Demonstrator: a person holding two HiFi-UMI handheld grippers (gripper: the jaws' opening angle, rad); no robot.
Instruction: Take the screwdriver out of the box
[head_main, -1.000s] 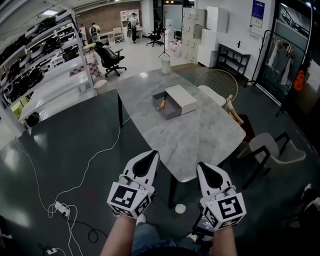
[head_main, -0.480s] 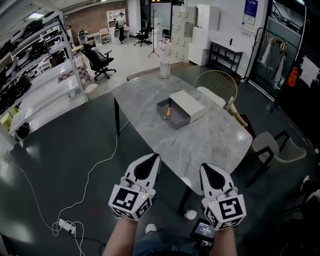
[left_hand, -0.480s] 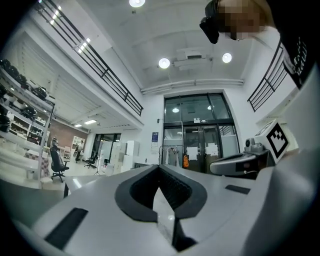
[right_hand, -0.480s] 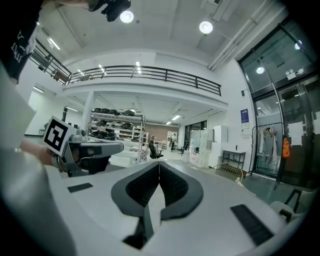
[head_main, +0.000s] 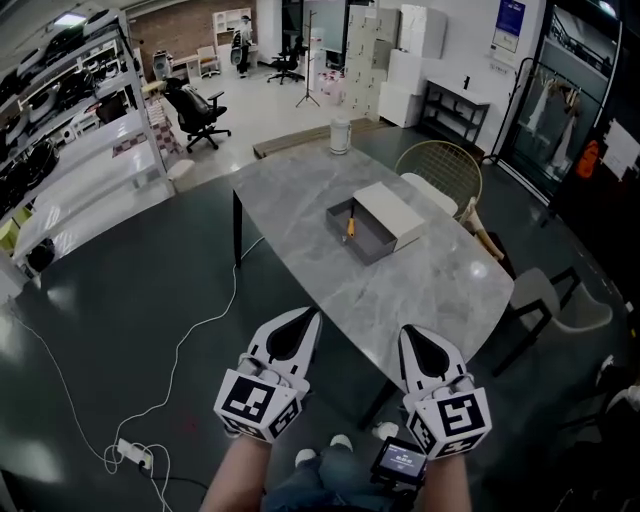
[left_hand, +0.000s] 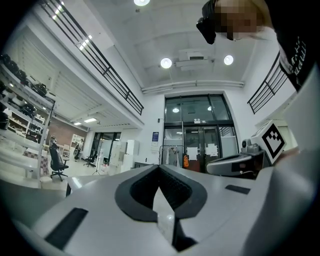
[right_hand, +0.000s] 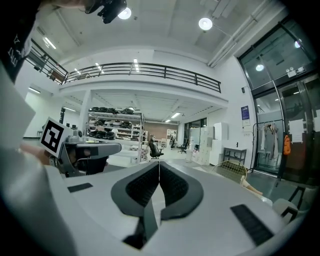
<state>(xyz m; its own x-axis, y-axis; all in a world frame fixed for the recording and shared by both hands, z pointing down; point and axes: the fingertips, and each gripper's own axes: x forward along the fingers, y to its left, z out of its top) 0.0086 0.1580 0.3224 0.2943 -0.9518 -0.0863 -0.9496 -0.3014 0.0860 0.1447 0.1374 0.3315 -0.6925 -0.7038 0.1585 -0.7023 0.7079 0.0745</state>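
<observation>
Inside the box (head_main: 368, 236), the screwdriver (head_main: 350, 226) lies lengthwise near-to-far; tip unclear.

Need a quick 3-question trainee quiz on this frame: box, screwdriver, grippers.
1. True or false: the screwdriver lies inside the box.
2. The left gripper and right gripper are: A open; B shut and empty; C shut on the screwdriver.
3. Fill in: the box stands on the ____.

Key: 1 true. 2 B. 3 table.
</observation>
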